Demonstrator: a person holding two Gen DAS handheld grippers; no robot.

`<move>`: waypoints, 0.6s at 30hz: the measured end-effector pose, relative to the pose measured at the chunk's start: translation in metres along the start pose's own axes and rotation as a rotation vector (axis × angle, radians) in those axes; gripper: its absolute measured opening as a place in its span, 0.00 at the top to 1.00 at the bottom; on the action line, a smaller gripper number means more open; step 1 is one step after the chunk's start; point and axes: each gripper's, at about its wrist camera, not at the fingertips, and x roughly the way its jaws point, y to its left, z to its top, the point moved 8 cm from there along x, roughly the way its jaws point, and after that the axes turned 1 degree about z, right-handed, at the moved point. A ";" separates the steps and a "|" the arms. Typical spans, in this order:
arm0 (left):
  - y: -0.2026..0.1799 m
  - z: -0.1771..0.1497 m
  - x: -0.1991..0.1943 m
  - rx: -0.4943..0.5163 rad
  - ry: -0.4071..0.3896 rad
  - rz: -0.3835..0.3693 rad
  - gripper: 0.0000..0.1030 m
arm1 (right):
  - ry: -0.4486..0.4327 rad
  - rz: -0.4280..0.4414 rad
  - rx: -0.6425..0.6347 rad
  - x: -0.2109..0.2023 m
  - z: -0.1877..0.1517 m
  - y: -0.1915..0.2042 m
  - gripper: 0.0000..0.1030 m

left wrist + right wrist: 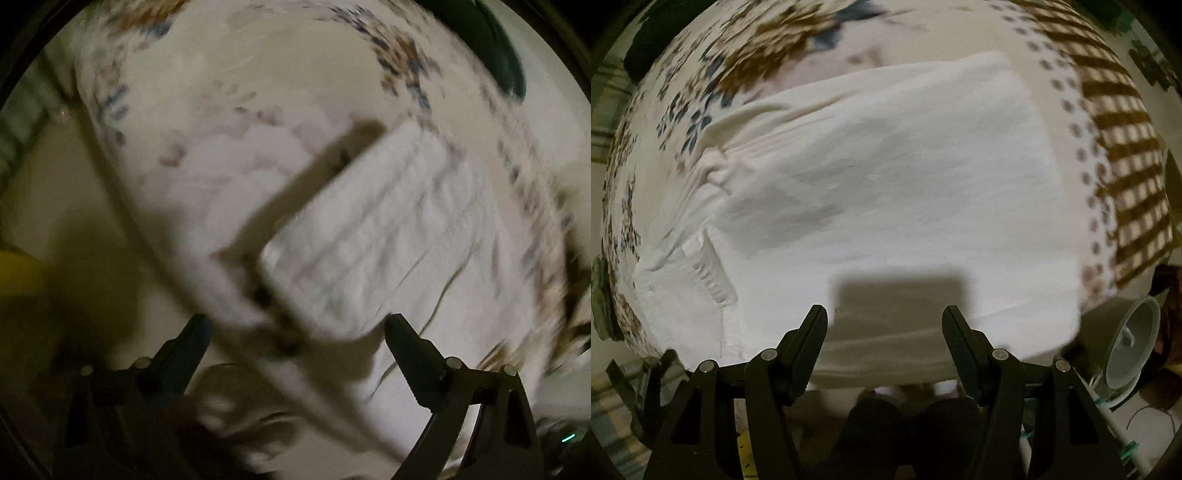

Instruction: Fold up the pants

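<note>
The white pants [886,192] are laid folded on a patterned cloth [1123,147], ahead of and beneath the right gripper [884,325]. That gripper is pointed steeply down with its jaws held apart; nothing is pinched between them, and its square shadow is cast on the fabric just in front of the fingertips. In the left wrist view, which is blurred, the pants [388,229] are seen ahead and to the right of the left gripper [295,332], the gathered waistband end being nearest. The left gripper's jaws are spread wide and no cloth is gripped. A white bowl-shaped object [1130,339] is seen beyond the table edge, right of the right gripper.
</note>
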 end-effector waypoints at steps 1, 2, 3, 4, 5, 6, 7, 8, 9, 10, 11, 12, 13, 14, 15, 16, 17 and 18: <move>-0.001 0.005 0.002 -0.016 -0.019 -0.034 0.09 | 0.002 -0.004 -0.012 0.002 0.000 0.005 0.36; -0.006 0.009 0.004 -0.024 -0.042 -0.074 0.10 | 0.006 -0.007 -0.021 0.004 -0.001 0.010 0.36; -0.014 0.011 0.005 -0.008 -0.078 -0.109 0.11 | 0.014 -0.008 -0.028 0.007 -0.001 0.013 0.36; -0.018 0.015 0.009 0.013 -0.091 -0.110 0.11 | 0.023 -0.008 -0.033 0.010 -0.002 0.016 0.36; -0.021 0.014 0.011 0.025 -0.094 -0.110 0.11 | 0.028 -0.007 -0.035 0.011 -0.004 0.014 0.36; -0.024 0.015 0.013 0.029 -0.107 -0.109 0.11 | 0.036 -0.007 -0.038 0.014 -0.006 0.015 0.36; -0.026 0.016 0.012 0.020 -0.125 -0.121 0.11 | 0.043 -0.006 -0.041 0.017 -0.007 0.017 0.36; -0.033 0.014 0.012 0.006 -0.138 -0.134 0.12 | 0.047 -0.004 -0.044 0.020 -0.008 0.019 0.36; -0.033 0.018 0.007 -0.019 -0.159 -0.141 0.33 | 0.048 -0.007 -0.049 0.021 -0.009 0.020 0.36; -0.035 0.022 0.004 -0.033 -0.173 -0.132 0.47 | 0.047 -0.017 -0.056 0.022 -0.009 0.020 0.36; -0.034 0.024 0.003 -0.042 -0.181 -0.120 0.61 | 0.044 -0.028 -0.062 0.023 -0.008 0.021 0.36; -0.037 0.024 -0.003 -0.039 -0.194 -0.105 0.66 | 0.038 -0.040 -0.067 0.022 -0.008 0.022 0.35; -0.042 0.022 -0.007 -0.021 -0.206 -0.086 0.67 | 0.026 -0.057 -0.072 0.021 -0.007 0.024 0.34; -0.041 0.017 -0.015 0.011 -0.223 -0.058 0.69 | 0.017 -0.075 -0.080 0.020 -0.006 0.025 0.34; -0.056 0.014 -0.024 0.082 -0.260 -0.009 0.71 | 0.006 -0.101 -0.095 0.019 -0.005 0.026 0.34; -0.065 0.012 -0.032 0.142 -0.285 0.027 0.73 | -0.005 -0.121 -0.104 0.017 -0.003 0.028 0.33; -0.077 0.010 -0.039 0.201 -0.312 0.057 0.76 | -0.020 -0.135 -0.115 0.015 -0.002 0.030 0.32; -0.086 0.006 -0.054 0.264 -0.352 0.066 0.79 | -0.034 -0.140 -0.126 0.013 -0.002 0.032 0.32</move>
